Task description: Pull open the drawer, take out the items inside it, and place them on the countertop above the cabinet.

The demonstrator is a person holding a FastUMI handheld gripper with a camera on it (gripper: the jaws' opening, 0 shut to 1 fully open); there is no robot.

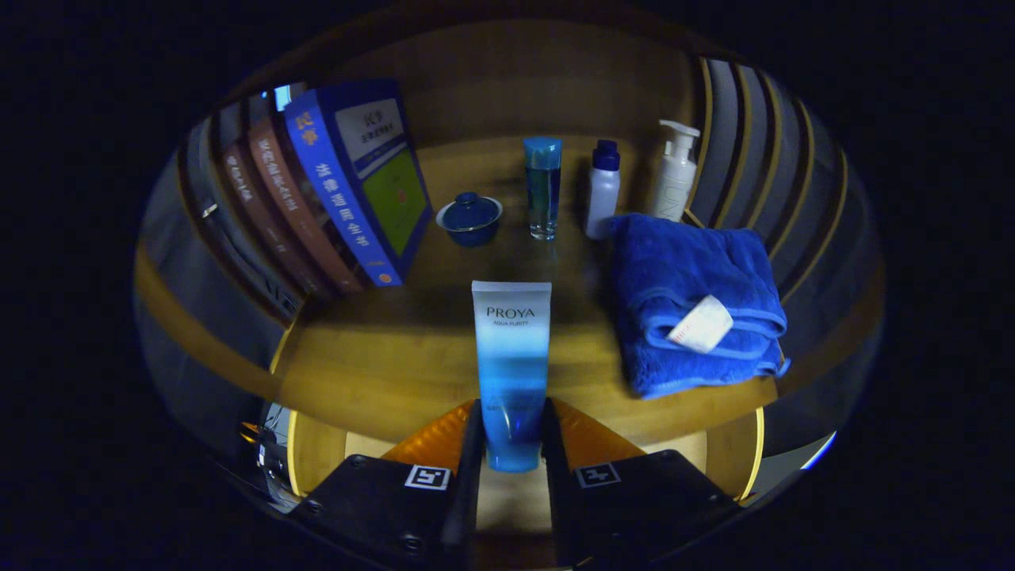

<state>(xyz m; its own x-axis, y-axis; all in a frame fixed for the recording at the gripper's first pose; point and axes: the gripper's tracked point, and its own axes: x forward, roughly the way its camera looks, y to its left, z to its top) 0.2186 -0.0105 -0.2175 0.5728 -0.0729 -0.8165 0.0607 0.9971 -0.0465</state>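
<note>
Gripper view, nearest first: the hand-held gripper has both fingers pressed against the lower end of a soft plastic tube, holding it. The tube's long axis runs straight ahead along the fingers, its flat crimped end pointing away from them, and its smooth skin fades from deep blue near the fingers to white at the far end. It hangs over the front edge of the wooden table, whose top is smooth and warm-toned. I judge the tube is about to be set down, so the move turns on lowering it onto the bare wood just ahead.

Beyond the fingers to one side lies a folded blue towel, thick and plush, with a pale tag. On the other side, hardcover books lean together. Farther back stand a small lidded blue cup, a tall clear blue bottle, a white bottle with a dark cap, and a white pump bottle.
</note>
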